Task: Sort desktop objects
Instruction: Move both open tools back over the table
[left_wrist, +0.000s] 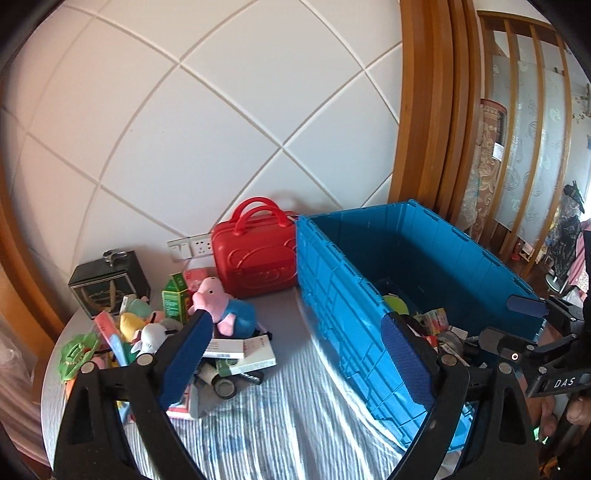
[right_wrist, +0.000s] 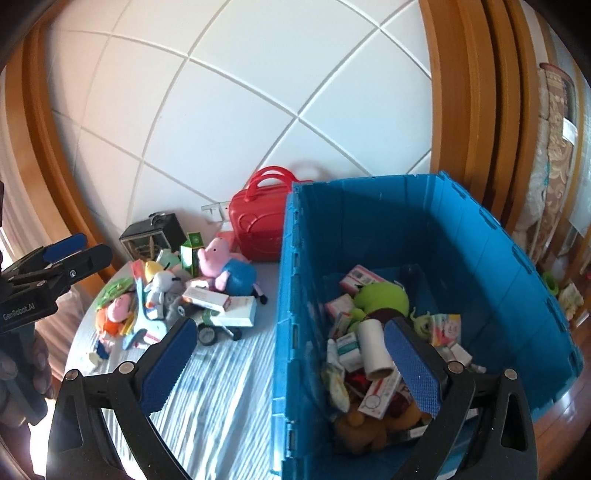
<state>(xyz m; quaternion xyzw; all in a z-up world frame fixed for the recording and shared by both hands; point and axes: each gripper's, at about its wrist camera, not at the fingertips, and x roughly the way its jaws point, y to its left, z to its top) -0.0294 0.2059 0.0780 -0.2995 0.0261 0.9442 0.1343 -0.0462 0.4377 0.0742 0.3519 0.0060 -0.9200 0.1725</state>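
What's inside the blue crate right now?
Blue crate: green plush, cardboard tube, small boxes, brown plush. Anything beneath that pile is covered.

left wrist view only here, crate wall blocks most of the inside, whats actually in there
Observer: The blue crate already holds a heap; a green plush lies on top toward the back.
Operator: any boxes in it or just toys
Observer: Boxes too, and a white cardboard tube lies among them near the middle.
Operator: is the right gripper holding anything
Observer: No. The right gripper is open and empty, one finger over the crate, the other over the striped cloth.
Operator: and mine from that side
Observer: The left gripper shows at the far left edge, away from the toy pile.
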